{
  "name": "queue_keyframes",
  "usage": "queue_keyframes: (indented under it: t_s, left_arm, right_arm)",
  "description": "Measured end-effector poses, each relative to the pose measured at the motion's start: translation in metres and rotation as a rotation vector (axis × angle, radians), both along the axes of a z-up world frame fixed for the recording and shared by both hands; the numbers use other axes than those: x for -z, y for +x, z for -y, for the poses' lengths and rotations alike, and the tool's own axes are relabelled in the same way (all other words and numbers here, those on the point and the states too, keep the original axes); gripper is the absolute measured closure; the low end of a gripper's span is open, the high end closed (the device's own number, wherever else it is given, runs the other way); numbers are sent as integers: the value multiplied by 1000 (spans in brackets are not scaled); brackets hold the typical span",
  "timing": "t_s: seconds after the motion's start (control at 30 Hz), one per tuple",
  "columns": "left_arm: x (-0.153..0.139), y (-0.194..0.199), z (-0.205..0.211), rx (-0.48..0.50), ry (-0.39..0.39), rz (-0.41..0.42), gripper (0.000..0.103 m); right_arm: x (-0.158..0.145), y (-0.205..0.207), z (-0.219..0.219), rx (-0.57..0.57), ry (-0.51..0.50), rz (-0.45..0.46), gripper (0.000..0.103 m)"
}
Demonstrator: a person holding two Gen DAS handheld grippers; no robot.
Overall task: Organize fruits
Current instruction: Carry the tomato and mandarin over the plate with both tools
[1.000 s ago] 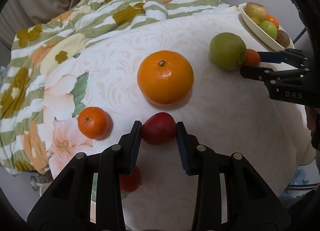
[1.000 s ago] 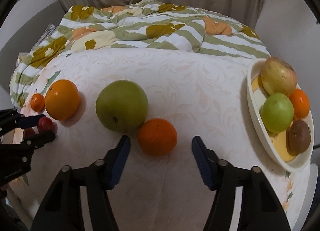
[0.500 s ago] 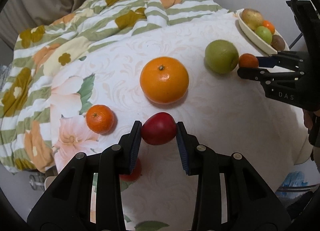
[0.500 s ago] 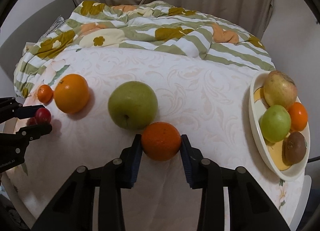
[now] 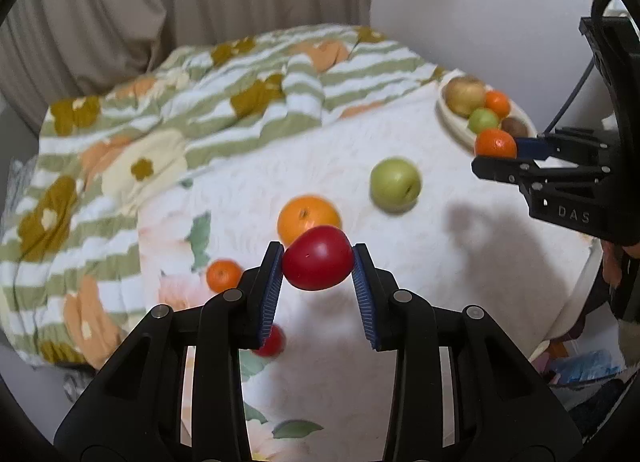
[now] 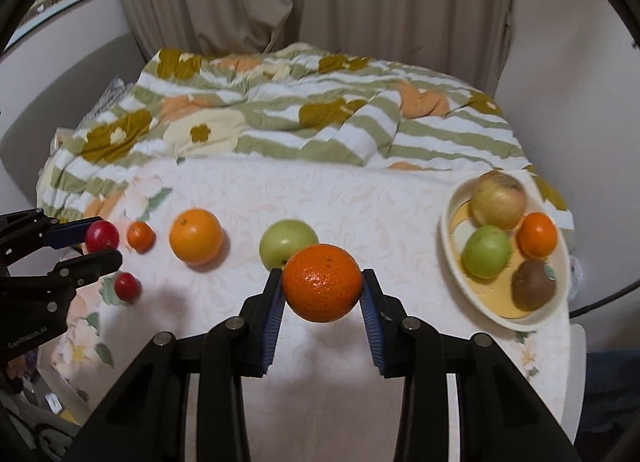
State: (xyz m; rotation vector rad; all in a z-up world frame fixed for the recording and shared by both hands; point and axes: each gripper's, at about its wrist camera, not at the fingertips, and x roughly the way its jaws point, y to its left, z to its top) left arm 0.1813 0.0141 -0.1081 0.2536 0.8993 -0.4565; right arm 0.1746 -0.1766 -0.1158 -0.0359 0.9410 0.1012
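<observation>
Both fruits now off the table, where 1 second ago both sat on the white patterned tablecloth [image 6: 360,197]. Right gripper [image 6: 322,294], open around the round orange mandarin [image 6: 322,288] a second ago, since clamped shut on it and raised. Left gripper [image 5: 318,274], already tight on the smooth red plum-like fruit [image 5: 318,264] back then, likewise raised with it.

Meaning for the task, as a judgement: 2 pickups done at once, carry phase begun, likely bound for the cream oval dish [image 6: 452,258] at the table's right edge, which already holds 4 fruits and leaves little room.

Position in the grip: mandarin pinched across its widest part between the blue ribbed pads [image 6: 274,302], near their tips, most of it bulging forward beyond them. Red fruit held the same way near the tips of the left pads [image 5: 272,282], tilted a little, top leaning right. Neither touching the cloth; shadows well below.

Left behind on the cloth: 1 large orange [image 6: 196,236], 1 green apple [image 6: 286,240], 1 small mandarin [image 6: 141,236], 1 small red fruit [image 6: 127,286].

Risk, judged: tip-only holds on round, smooth skins, liable to slip on a quick swing.
</observation>
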Motion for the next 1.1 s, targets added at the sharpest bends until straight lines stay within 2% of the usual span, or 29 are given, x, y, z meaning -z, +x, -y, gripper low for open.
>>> queue_keyframes:
  t_s: [0.13, 0.33, 0.53, 0.77, 1.1]
  left_arm:
    - [-24, -4, 10, 25, -29, 57, 61]
    - [-52, -1, 36, 28, -85, 98, 61]
    - [-71, 2, 82, 21, -105, 146, 61]
    - [-74, 10, 146, -35, -130, 140, 61]
    - [-56, 34, 227, -121, -157, 75, 61]
  right_arm:
    - [-20, -14, 10, 45, 16, 32, 68]
    - [-47, -29, 37, 106, 43, 64, 68]
    - [-63, -35, 79, 121, 46, 101, 68]
    - [-68, -27, 143, 74, 38, 110, 68]
    - [-52, -5, 223, -6, 52, 85, 68]
